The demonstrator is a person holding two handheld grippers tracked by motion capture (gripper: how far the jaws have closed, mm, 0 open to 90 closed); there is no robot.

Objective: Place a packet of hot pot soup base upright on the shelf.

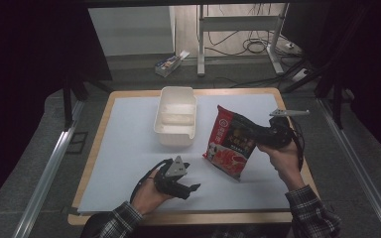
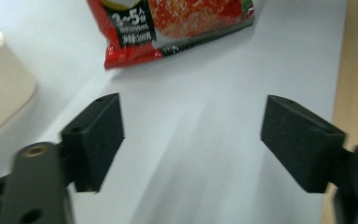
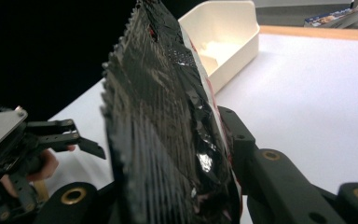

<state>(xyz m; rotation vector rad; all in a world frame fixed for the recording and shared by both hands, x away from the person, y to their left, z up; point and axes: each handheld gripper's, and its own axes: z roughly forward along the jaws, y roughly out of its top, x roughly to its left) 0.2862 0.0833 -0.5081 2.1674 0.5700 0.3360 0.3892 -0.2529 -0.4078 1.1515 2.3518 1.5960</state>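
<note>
A red and black snack bag (image 1: 229,143) stands tilted on edge over the white sheet, right of a white bin (image 1: 176,116). My right gripper (image 1: 252,135) is shut on the bag's right edge, and in the right gripper view the bag (image 3: 168,140) rises between the jaws of my right gripper (image 3: 186,158). I cannot tell whether the bag's lower corner touches the sheet. My left gripper (image 1: 191,181) hovers near the front edge, left of the bag and apart from it. In the left gripper view, my left gripper (image 2: 191,140) is open wide with nothing between the jaws. The bag's bottom edge (image 2: 177,28) lies beyond.
The white sheet (image 1: 129,148) covers a wooden tabletop whose rim (image 1: 178,218) shows at the front. The bin (image 3: 223,42) has a divider inside and holds nothing I can make out. A small box (image 1: 168,64), desk legs and cables lie on the floor behind the table.
</note>
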